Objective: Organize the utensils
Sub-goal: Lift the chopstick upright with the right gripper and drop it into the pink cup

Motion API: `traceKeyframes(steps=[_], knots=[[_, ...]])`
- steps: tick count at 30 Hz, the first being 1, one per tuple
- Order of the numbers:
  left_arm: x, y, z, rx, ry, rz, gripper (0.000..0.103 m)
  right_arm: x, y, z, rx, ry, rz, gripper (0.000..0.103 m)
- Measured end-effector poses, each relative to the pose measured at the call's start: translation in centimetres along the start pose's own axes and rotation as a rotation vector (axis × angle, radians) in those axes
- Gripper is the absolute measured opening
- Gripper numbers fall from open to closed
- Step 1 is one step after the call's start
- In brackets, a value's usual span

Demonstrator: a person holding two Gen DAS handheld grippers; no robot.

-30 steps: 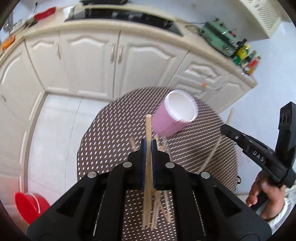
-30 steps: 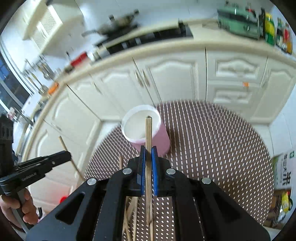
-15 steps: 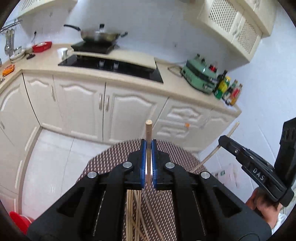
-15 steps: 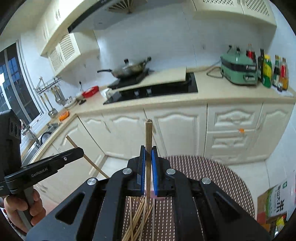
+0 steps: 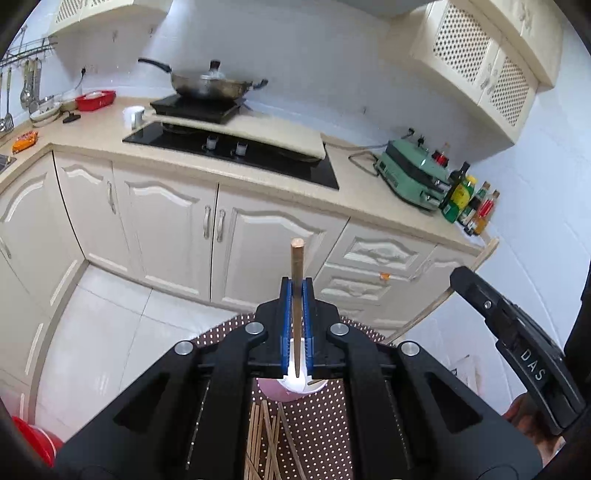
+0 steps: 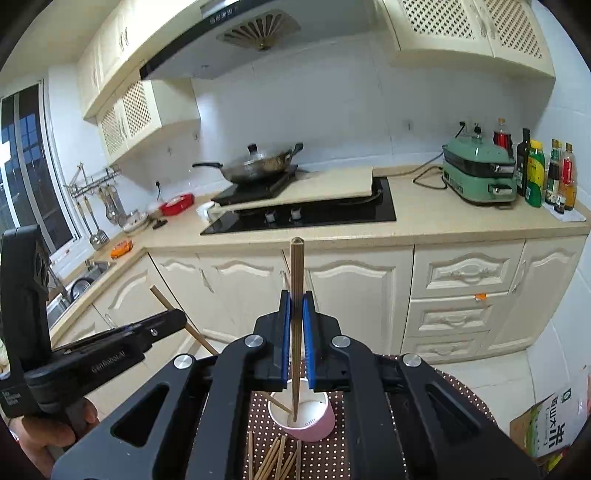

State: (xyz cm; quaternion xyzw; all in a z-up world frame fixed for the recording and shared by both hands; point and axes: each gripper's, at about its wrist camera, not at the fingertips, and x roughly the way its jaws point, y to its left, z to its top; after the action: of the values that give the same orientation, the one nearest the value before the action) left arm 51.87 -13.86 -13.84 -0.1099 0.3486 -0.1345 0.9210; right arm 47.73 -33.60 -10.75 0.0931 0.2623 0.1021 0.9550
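White tiled walls (image 6: 332,103) back a beige counter (image 6: 443,221) across mid-frame, with cream cabinets (image 6: 369,295) below and lattice-door cupboards (image 6: 461,26) along the top. A range hood (image 6: 221,40) hangs at upper centre. A dark window (image 6: 26,166) fills the left edge. White floor tiles (image 5: 96,332) show at lower left in the left wrist view.

Both pictures are brightly and evenly lit. Straight lines are bent hard toward the round black edges. The white wall (image 5: 332,55) beyond the gripper is washed out a little. Nothing is badly blurred.
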Motion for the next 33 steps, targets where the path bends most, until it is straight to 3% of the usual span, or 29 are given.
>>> traceKeyframes(steps=[11,21,29,32,33], knots=[[3.7,1.8,-3.5,-0.002,0.135,0.026,0.006,3.0,-1.1,-3.4,0.061,0.117,-0.006,0.005],[4.6,1.8,-4.8,0.001,0.196,0.026,0.007,4.6,-1.7,-6.3,0.132,0.225,-0.003,0.006],[4.6,1.7,-5.3,0.019,0.230,0.051,0.008,4.5,-1.4,-6.5,0.148,0.245,-0.002,0.009],[4.3,1.7,-5.5,0.032,0.233,0.066,0.021,4.2,-1.4,-6.6,0.148,0.246,-0.007,0.010],[4.1,1.7,-5.5,0.032,0.228,0.070,0.039,4.0,-1.4,-6.6,0.150,0.242,-0.011,0.012]])
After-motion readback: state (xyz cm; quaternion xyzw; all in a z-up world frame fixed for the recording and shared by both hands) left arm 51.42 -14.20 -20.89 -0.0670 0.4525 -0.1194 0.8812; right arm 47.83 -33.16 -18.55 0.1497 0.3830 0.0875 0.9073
